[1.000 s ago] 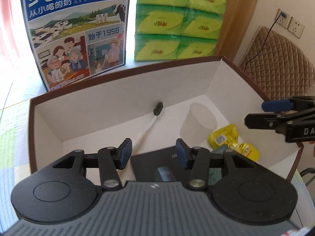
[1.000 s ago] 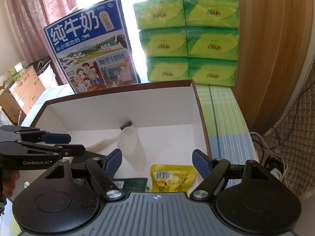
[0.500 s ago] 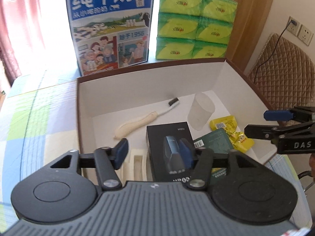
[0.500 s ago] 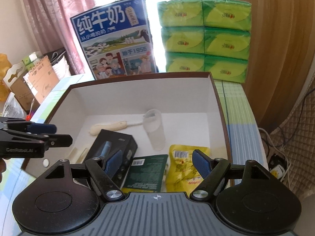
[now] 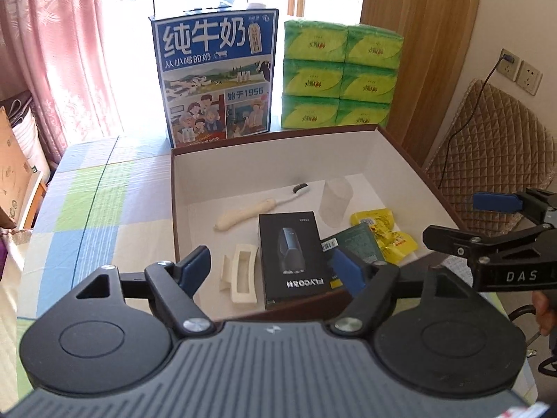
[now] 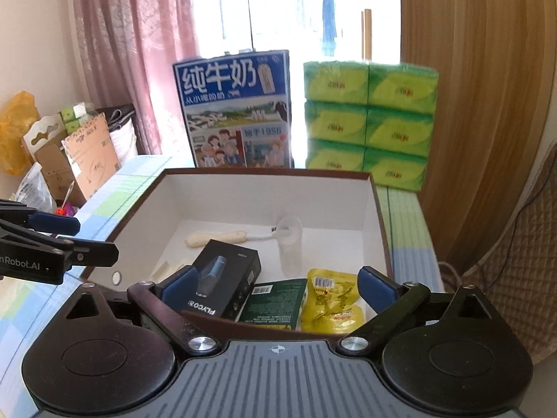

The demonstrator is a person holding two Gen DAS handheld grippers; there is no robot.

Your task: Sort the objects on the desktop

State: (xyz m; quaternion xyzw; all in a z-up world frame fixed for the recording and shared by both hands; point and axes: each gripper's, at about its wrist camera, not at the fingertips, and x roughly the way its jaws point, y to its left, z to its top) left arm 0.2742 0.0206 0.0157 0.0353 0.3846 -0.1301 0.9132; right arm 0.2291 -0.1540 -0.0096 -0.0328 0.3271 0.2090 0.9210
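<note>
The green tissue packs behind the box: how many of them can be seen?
6, stacked in two columns of three: left column, right column. More may be hidden behind.

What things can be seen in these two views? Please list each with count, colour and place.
box: 1, brown outside, white inside, on table
toothbrush: 1, cream, in box, back
cup: 1, clear, lying in box
black carton: 1, black, box middle
hair clip: 1, cream, box front left
green packet: 1, dark green, in box
yellow packets: yellow, box right
milk carton: 1, blue, behind box
tissue packs: 6, green, stacked behind box
left claw: open
right claw: open
</note>
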